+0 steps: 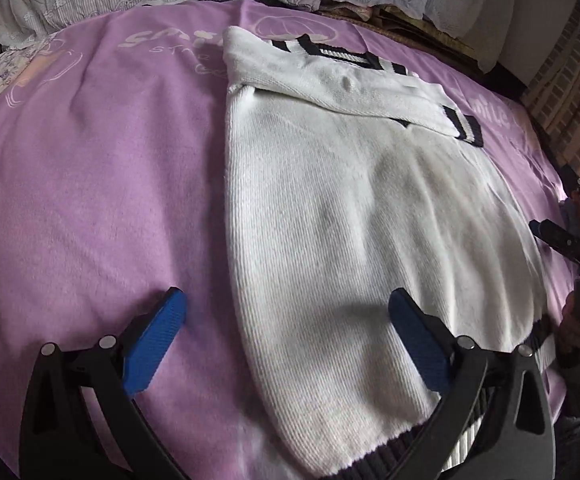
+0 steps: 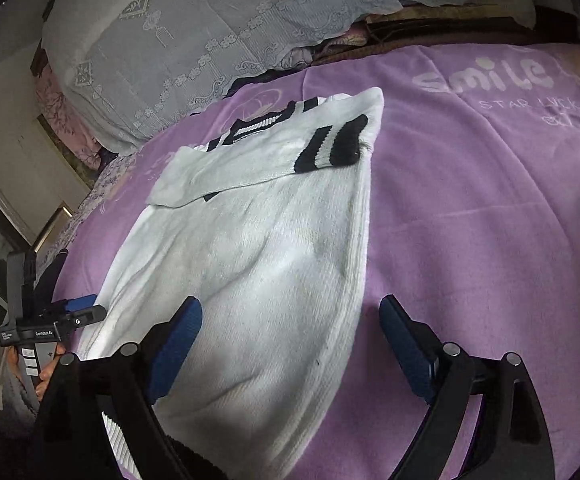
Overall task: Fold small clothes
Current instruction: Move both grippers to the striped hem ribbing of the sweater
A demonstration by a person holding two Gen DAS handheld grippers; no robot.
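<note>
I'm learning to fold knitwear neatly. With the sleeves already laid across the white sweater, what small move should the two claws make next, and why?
Probably lower both open claws onto the hem corners. The white sweater lies flat on the purple blanket, its striped cuff folded over the chest. The left claw and right claw each straddle a side edge near the hem, gripping nothing, so pinching there would set up the lengthwise fold.

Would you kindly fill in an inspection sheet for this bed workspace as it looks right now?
Surface: purple blanket printed "smile", lightly creased.
Job's things: white knit sweater lying flat, both black-striped sleeves folded across the chest.
Clutter: nothing seen on the blanket.
Grippers: left tongs open, straddling the sweater's edge; right tongs open over the opposite edge, nothing held.
Cables: nothing seen.
Surroundings: lace-covered bedding at the head of the bed.
</note>
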